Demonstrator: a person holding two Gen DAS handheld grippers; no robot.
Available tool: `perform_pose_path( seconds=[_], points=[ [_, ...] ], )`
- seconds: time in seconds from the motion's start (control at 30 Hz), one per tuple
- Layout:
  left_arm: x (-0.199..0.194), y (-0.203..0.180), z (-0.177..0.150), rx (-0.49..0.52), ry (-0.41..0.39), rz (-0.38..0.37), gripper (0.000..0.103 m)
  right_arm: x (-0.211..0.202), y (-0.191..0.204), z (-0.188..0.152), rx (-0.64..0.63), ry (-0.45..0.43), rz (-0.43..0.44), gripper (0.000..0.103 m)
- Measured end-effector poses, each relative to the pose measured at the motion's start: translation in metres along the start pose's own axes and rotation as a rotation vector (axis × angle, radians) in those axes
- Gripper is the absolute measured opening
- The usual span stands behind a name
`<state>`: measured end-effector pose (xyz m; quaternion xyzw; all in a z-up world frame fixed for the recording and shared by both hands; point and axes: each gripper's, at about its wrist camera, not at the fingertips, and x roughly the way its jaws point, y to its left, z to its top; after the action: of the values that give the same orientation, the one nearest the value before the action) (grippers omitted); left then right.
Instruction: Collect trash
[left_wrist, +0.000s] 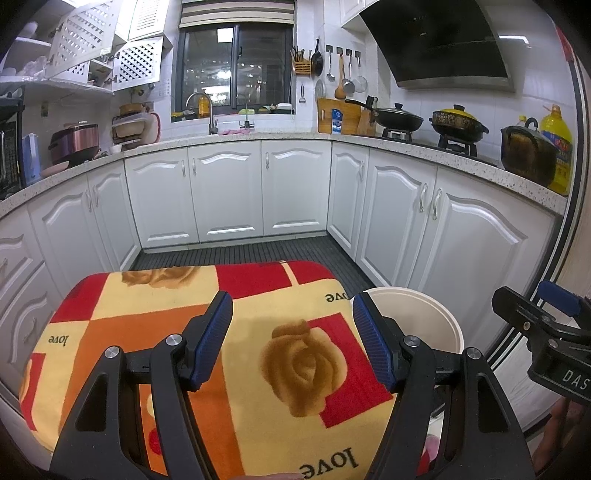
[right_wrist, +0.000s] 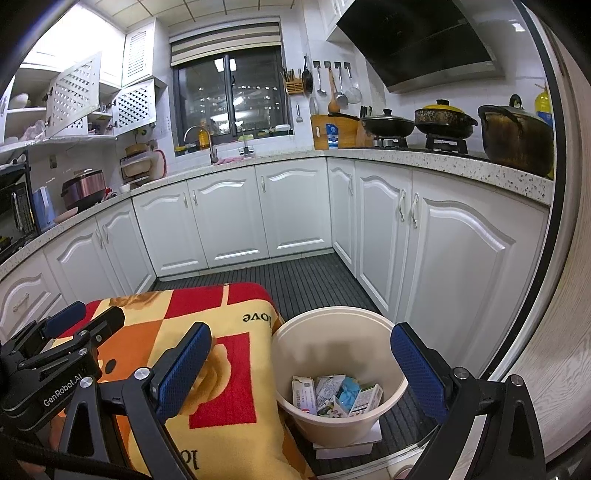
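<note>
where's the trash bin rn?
The cream trash bin stands on the dark floor mat, right of the rose-print blanket and below the stove-side cabinets. In the right wrist view it sits between the open right claw's fingers, cartons inside.

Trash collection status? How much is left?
Looks nearly finished. Done: cartons and wrappers lie in the cream bin. In hand: nothing; left gripper and right gripper are both open and empty. Left: no loose trash shows on the rose-print cloth.

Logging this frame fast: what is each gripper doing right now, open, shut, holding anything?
Left gripper: open, holding nothing, over the rose-print cloth.
Right gripper: open, holding nothing, above the cream trash bin.
</note>
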<state>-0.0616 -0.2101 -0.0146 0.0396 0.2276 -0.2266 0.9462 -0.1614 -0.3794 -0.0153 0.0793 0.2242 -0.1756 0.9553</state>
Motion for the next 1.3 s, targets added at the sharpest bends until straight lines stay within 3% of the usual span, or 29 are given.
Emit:
perform_pose_path(
  seconds=[1.3],
  points=[
    [0.0061, 0.0011, -0.0044, 0.035, 0.015, -0.017, 0.067, 0.0088, -0.0020, -0.0036, 0.001, 0.026, -0.003, 0.097]
  ],
)
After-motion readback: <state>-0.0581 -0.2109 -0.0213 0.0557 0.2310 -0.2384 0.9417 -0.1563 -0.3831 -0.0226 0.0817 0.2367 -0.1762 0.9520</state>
